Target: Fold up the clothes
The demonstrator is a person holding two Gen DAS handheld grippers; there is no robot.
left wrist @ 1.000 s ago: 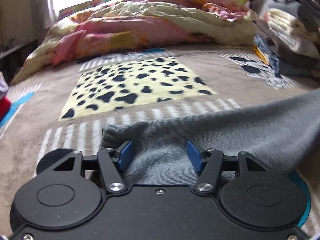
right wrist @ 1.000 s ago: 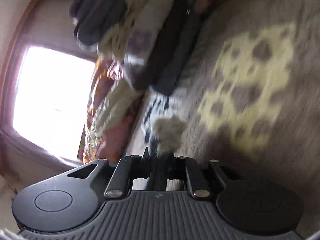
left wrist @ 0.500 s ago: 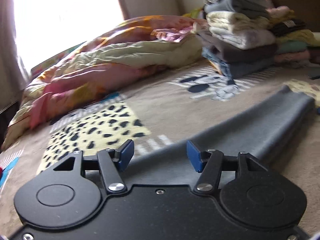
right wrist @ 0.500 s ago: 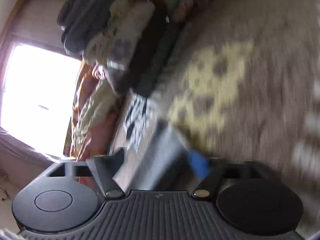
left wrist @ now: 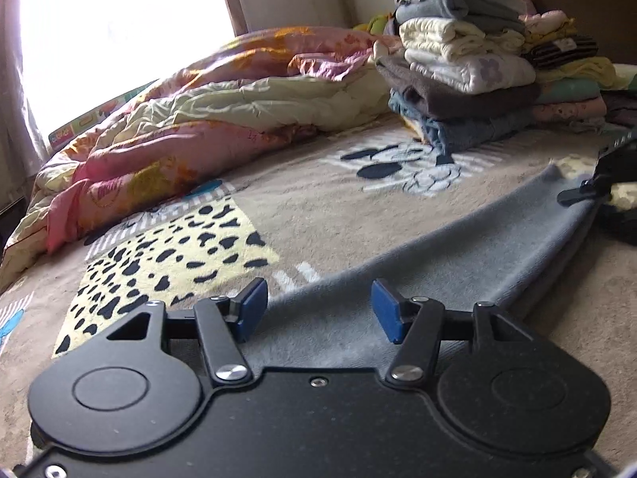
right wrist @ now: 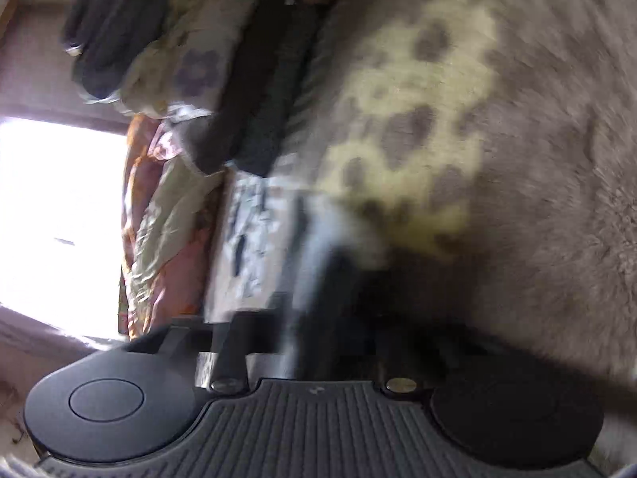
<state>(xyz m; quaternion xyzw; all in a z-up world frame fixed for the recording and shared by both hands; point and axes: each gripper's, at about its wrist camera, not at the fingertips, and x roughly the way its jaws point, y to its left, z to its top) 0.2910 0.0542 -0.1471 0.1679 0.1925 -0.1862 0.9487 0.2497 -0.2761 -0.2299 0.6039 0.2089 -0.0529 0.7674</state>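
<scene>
A grey garment [left wrist: 458, 247] runs as a long band across the bed blanket [left wrist: 338, 199], from my left gripper [left wrist: 318, 310] to the right edge of the left wrist view. The blue pads [left wrist: 251, 310] stand apart and are closing, with the grey cloth lying between and beneath them and no pad pressing on it. At the band's far end my right gripper [left wrist: 581, 195] pinches the cloth. The right wrist view is blurred. There the jaws of my right gripper [right wrist: 322, 318] are closing on a strip of the grey garment [right wrist: 314, 239].
A tall stack of folded clothes [left wrist: 458, 67] stands at the back right of the bed. A crumpled pink and yellow quilt [left wrist: 223, 107] lies along the back under a bright window [left wrist: 119, 20]. A leopard-print patch [left wrist: 171, 255] marks the blanket at the front left.
The left view has swung right, bringing the clothes stack into sight, and the grey garment now stretches out to the right gripper. The right jaws opened over the grey cloth and closed again.
</scene>
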